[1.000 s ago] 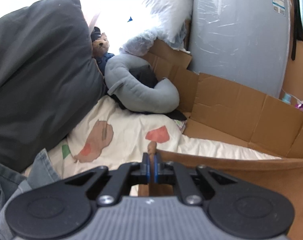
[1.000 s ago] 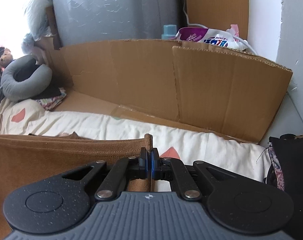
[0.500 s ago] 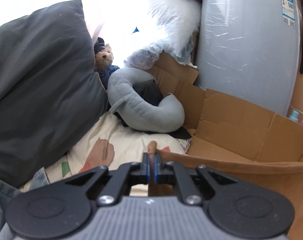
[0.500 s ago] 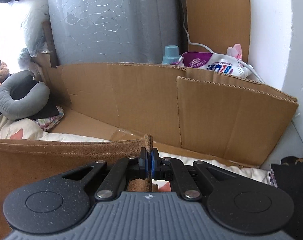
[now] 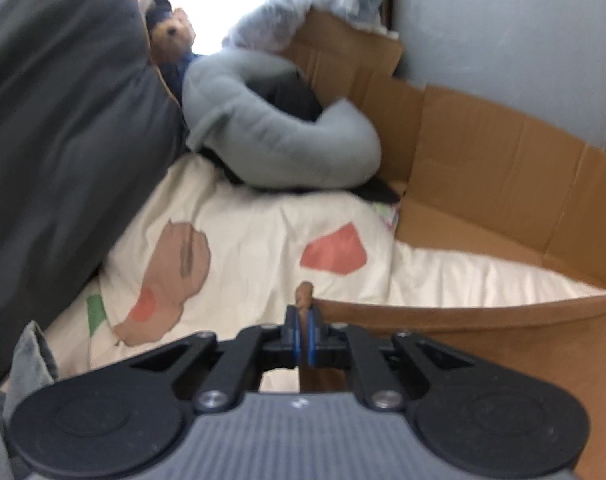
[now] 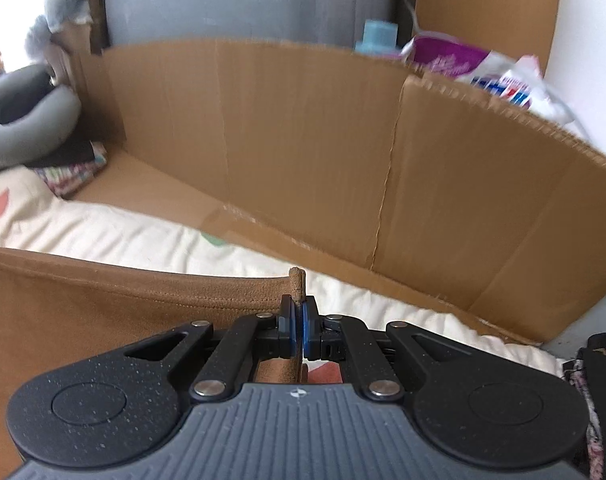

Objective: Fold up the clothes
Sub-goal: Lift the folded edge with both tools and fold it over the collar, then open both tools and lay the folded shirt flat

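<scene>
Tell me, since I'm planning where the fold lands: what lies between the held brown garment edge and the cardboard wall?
Only bare cream bedsheet lies between the brown garment and the cardboard wall, as the right wrist view shows.

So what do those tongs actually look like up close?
Both are alike. The left tongs and right tongs have matte black linkage bars with silver rivets, two round black discs at the sides, a ribbed grey body with a small cross mark, and blue pads on black fingertips. The right one looks speckled. No cables or sleeves show.
</scene>
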`<state>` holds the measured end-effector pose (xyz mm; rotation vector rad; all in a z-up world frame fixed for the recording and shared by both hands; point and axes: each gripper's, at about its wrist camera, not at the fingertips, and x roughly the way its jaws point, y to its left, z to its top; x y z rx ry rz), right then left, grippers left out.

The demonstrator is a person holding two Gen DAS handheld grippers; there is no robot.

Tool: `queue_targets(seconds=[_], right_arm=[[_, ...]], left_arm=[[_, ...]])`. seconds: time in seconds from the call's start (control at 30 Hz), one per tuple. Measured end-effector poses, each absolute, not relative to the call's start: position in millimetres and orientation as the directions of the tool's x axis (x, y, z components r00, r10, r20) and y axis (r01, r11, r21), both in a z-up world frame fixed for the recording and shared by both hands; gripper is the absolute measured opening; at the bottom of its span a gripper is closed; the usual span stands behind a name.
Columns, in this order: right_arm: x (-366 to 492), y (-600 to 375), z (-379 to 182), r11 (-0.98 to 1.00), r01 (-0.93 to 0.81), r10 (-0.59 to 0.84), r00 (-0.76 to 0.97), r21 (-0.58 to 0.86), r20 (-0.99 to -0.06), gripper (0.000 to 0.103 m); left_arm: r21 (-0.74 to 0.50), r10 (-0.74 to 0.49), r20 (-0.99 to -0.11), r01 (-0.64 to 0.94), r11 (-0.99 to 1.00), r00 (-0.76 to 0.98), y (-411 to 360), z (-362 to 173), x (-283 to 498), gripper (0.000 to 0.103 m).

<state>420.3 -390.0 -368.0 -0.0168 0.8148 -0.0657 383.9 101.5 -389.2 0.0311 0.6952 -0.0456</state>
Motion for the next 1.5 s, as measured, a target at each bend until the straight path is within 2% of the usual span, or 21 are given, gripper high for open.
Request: queue_targets(seconds=[0.27,0.8,1.33,1.4,1.5], right_arm=[[439.4,-379.8,-390.5,0.994,0.026,-0.103,0.613,-0.110,-0.784,0.002],[450.5,-378.0,-382.1,0.988,0.051,-0.144,0.623,-0.143,-0.769,0.001],[483.2,-380.7,-415.4,0.988,0.065,-0.149,0.558,-0.137,-0.817,0.001],[485.2,-385.2,-420.3,0.990,0.081,-0.138,0.541,-0.112,-0.830,0.003],[488.1,-392.7,-427.5,0.992,0.108,-0.117,0.514,-0.071,-0.850,0.004]], left_arm=[[0.034,-0.007,-0.728,0.046,0.998,0.686,98.9,-412.4,408.0,0.004],[0.054,0.000,-0.701,0.053,0.997,0.713,92.0,-395.4,415.0,0.003],[0.118,0.051,-0.759,0.060,0.991,0.649,81.1,-428.2,443.8,0.004],[0.106,0.046,-0.786,0.061,0.993,0.617,79.2,-436.8,449.4,0.006],[0.063,0.045,-0.791,0.009,0.998,0.610,85.1,-435.3,448.1,0.016]])
